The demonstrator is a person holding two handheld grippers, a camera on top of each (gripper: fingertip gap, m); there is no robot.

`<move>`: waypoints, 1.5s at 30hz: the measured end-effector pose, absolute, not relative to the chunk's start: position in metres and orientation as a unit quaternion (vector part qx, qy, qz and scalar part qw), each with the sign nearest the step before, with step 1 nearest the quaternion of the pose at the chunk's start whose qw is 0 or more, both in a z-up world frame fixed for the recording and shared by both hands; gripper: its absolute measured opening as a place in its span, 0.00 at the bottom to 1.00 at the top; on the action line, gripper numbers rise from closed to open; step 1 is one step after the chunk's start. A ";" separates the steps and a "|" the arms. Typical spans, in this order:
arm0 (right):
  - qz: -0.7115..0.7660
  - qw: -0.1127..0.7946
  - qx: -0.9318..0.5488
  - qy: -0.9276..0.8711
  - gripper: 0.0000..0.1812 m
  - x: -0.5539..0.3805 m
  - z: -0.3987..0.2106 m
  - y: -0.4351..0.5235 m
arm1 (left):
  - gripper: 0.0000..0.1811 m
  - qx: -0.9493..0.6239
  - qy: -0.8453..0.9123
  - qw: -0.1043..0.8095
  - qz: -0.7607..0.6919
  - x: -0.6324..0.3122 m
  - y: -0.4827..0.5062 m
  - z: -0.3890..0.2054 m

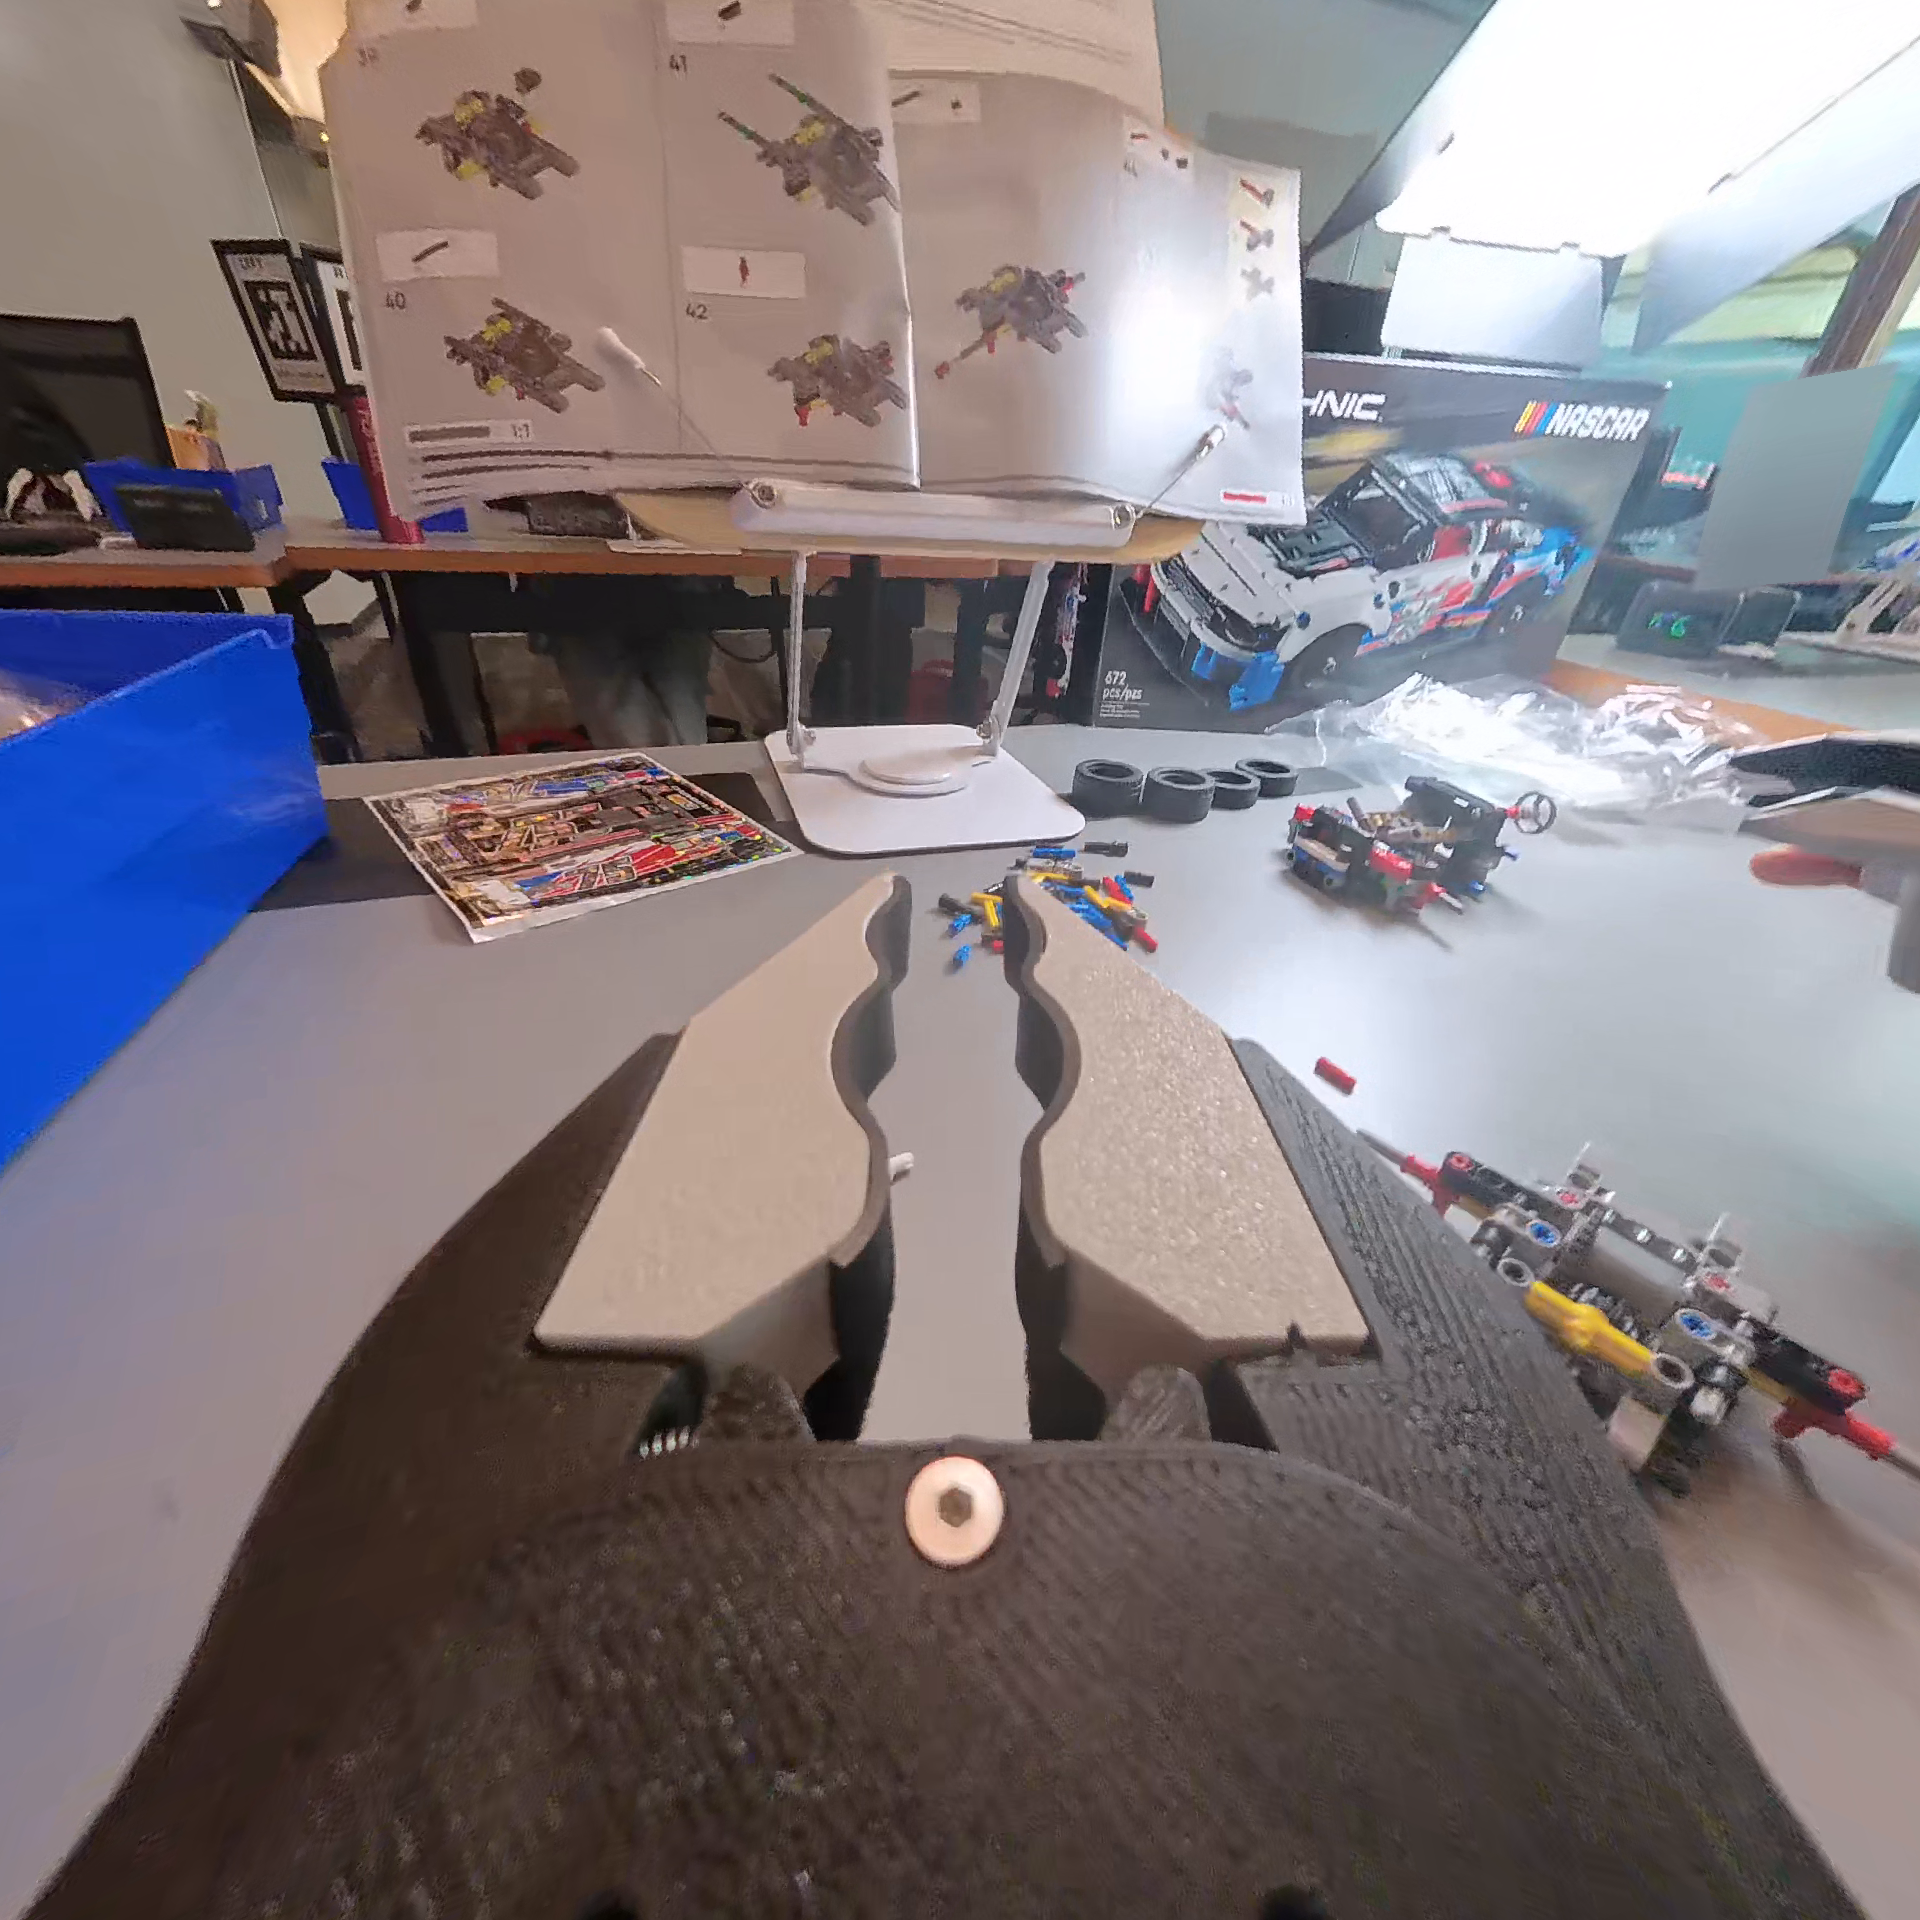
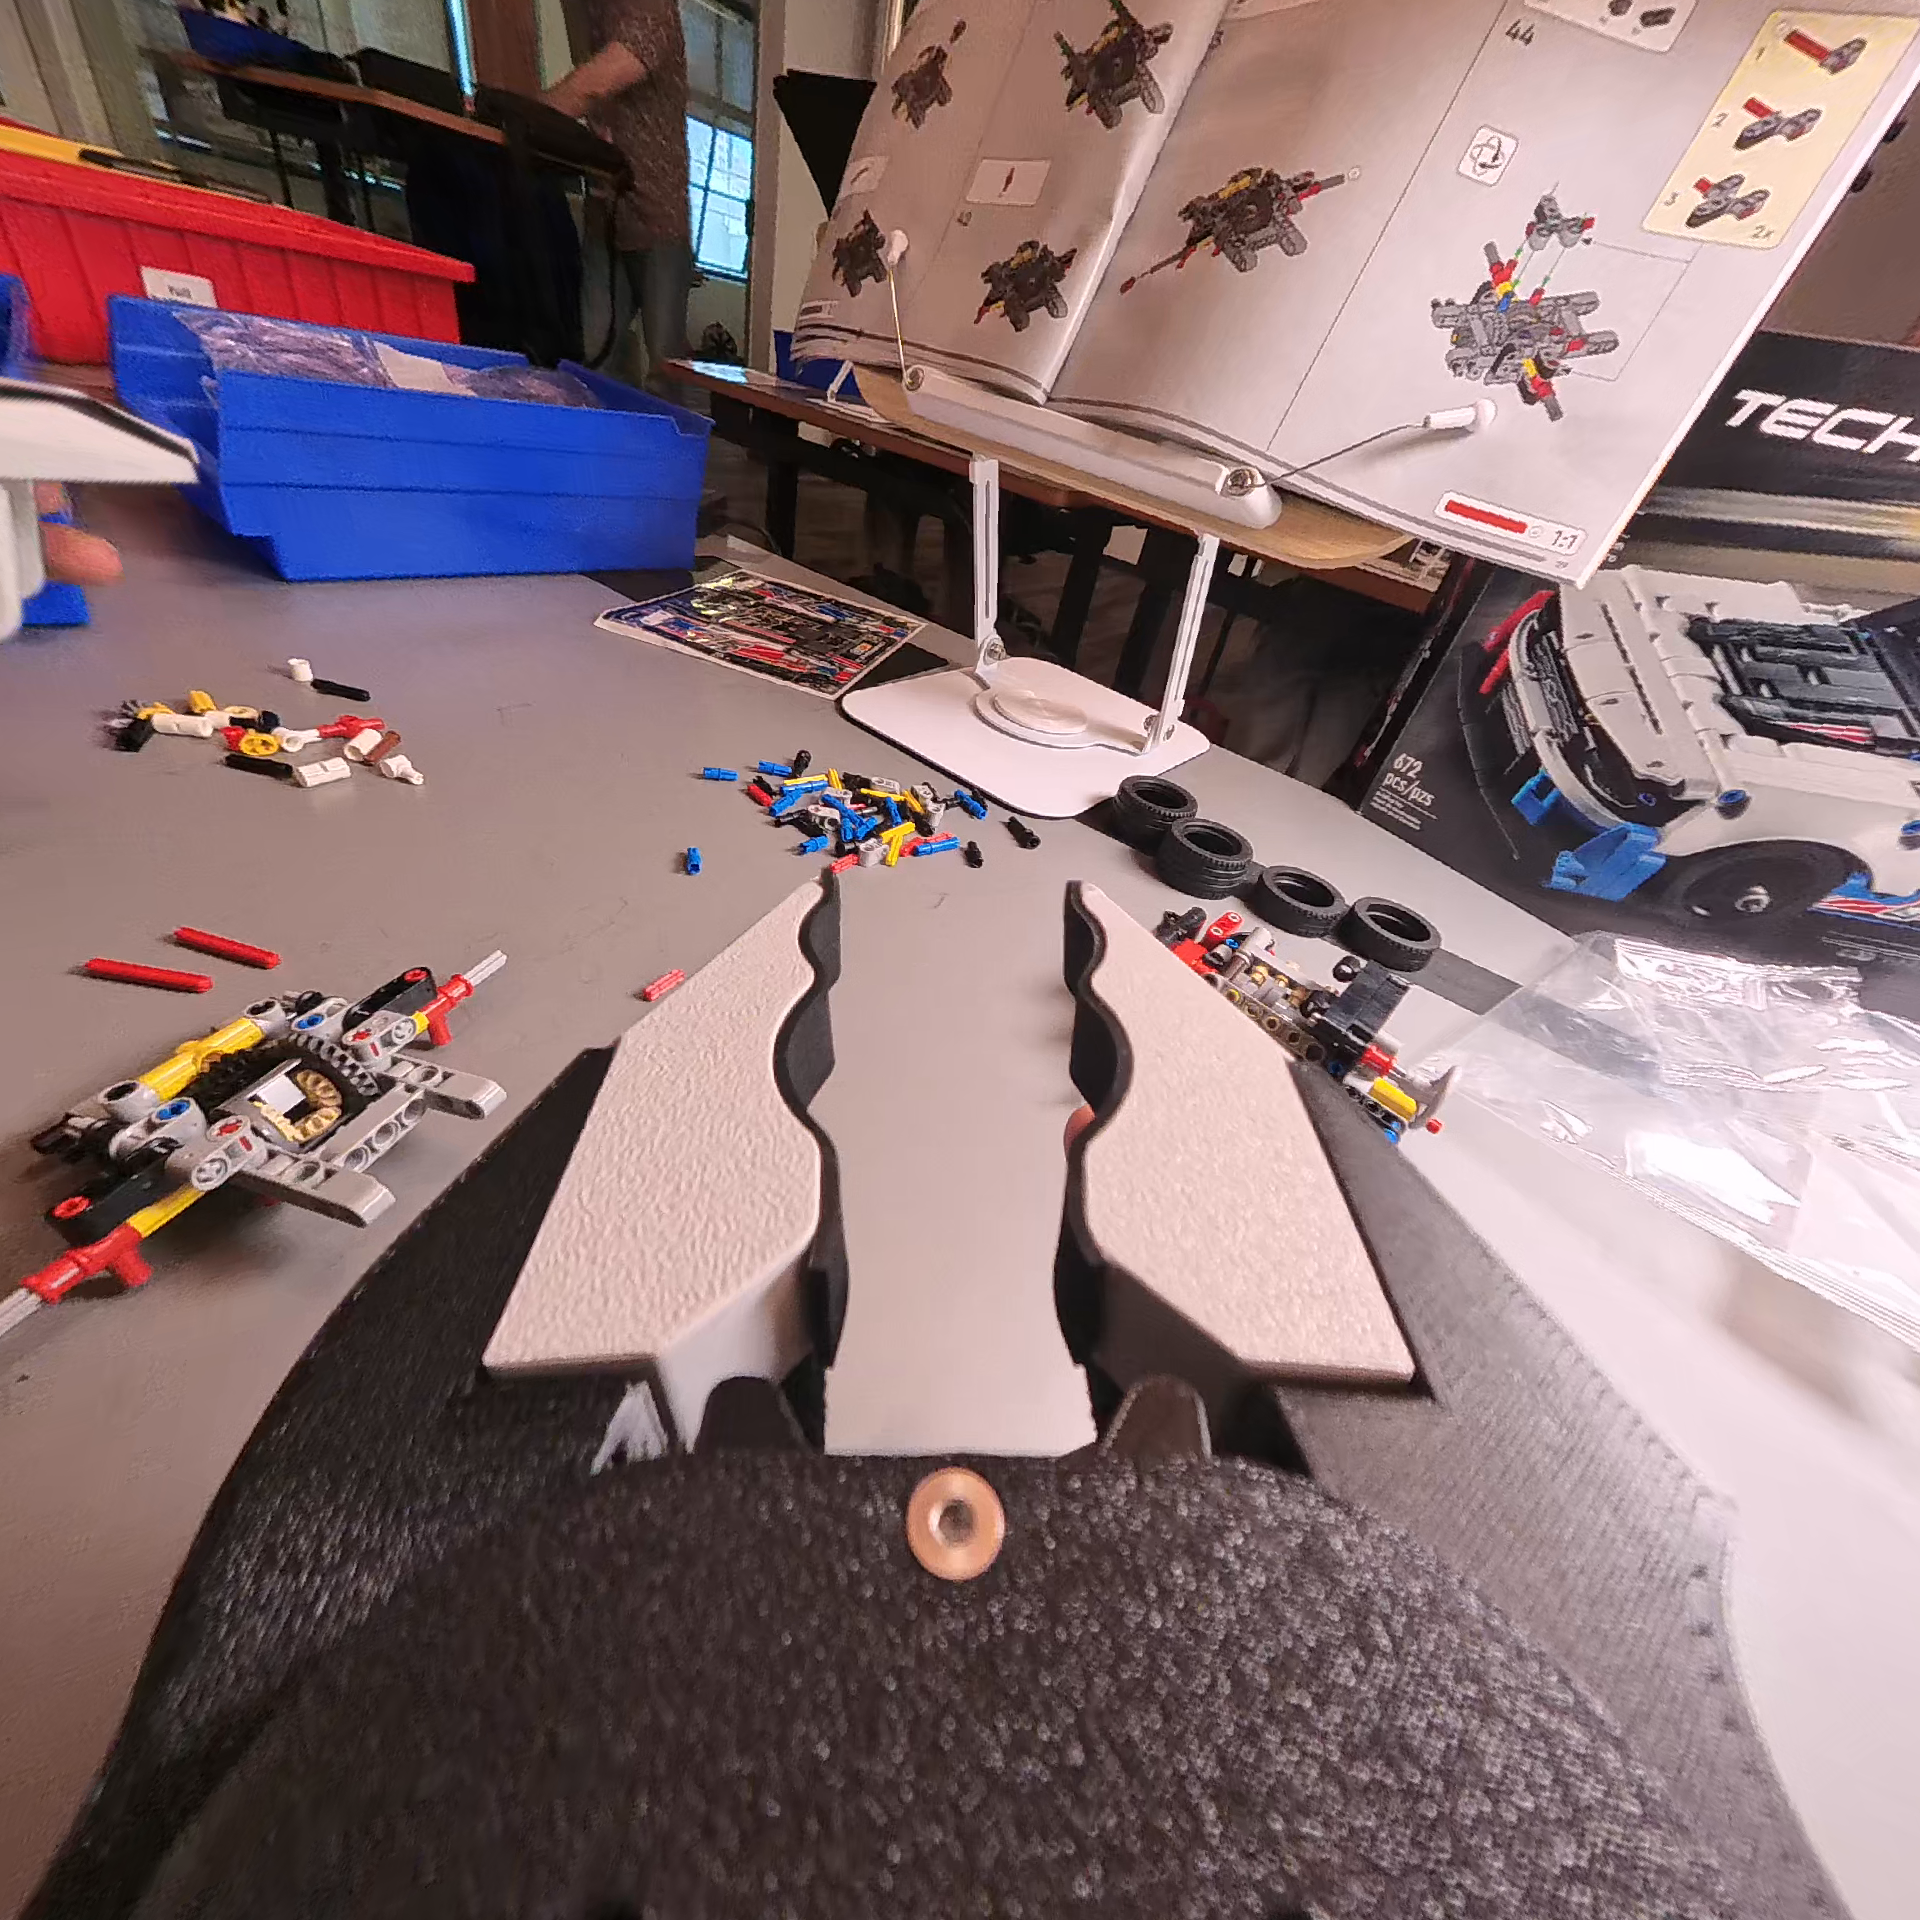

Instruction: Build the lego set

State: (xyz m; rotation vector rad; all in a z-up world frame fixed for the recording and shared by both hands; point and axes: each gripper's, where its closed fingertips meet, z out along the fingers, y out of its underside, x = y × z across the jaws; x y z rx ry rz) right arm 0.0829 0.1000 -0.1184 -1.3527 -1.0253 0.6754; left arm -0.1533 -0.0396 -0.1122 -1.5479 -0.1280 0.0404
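My left gripper is open and empty, low over the grey table, pointing at a pile of small coloured pins. My right gripper is open wider and empty, aimed at the same pile. A grey and yellow gear sub-assembly lies left of the right gripper and right of the left gripper. A darker sub-assembly lies by the right gripper's right finger. Two red axles and a short red pin lie loose.
The instruction booklet rests on a white stand at the back. Several black tyres, a sticker sheet, the set's box and plastic bags lie nearby. A blue bin is on the left, with a second parts pile. One gripper's finger ends stand about 30 centimeters off the other's.
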 end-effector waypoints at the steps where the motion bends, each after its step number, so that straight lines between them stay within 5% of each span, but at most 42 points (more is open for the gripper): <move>1: 0.295 0.610 -0.587 -0.444 0.23 0.083 -0.119 0.100 | 0.08 -0.702 -0.055 0.710 0.016 -0.153 -0.038 -0.115; 19: 0.309 0.592 -0.609 -0.429 0.23 0.083 -0.128 0.107 | 0.16 -0.691 -0.007 0.723 0.015 -0.143 -0.035 -0.112; 26: 0.308 0.593 -0.610 -0.427 0.24 0.084 -0.128 0.108 | 0.35 -0.688 -0.012 0.725 0.009 -0.145 -0.033 -0.112; 29: 0.300 0.603 -0.615 -0.411 0.32 0.087 -0.126 0.115 | 0.44 -0.690 -0.014 0.724 0.010 -0.145 -0.032 -0.113; 32: 0.306 0.600 -0.623 -0.396 0.37 0.089 -0.125 0.119 | 0.28 -0.680 0.000 0.733 -0.008 -0.137 -0.035 -0.107; 38: 0.332 0.592 -0.620 -0.394 0.26 0.086 -0.124 0.114 | 0.02 -0.674 0.056 0.736 0.016 -0.121 -0.037 -0.104; 43: 0.330 0.594 -0.613 -0.402 0.19 0.084 -0.125 0.111 | 0.00 -0.693 0.065 0.718 0.005 -0.115 -0.035 -0.111; 45: 0.328 0.600 -0.613 -0.398 0.07 0.086 -0.123 0.112 | 0.00 -0.696 0.060 0.716 -0.001 -0.116 -0.035 -0.111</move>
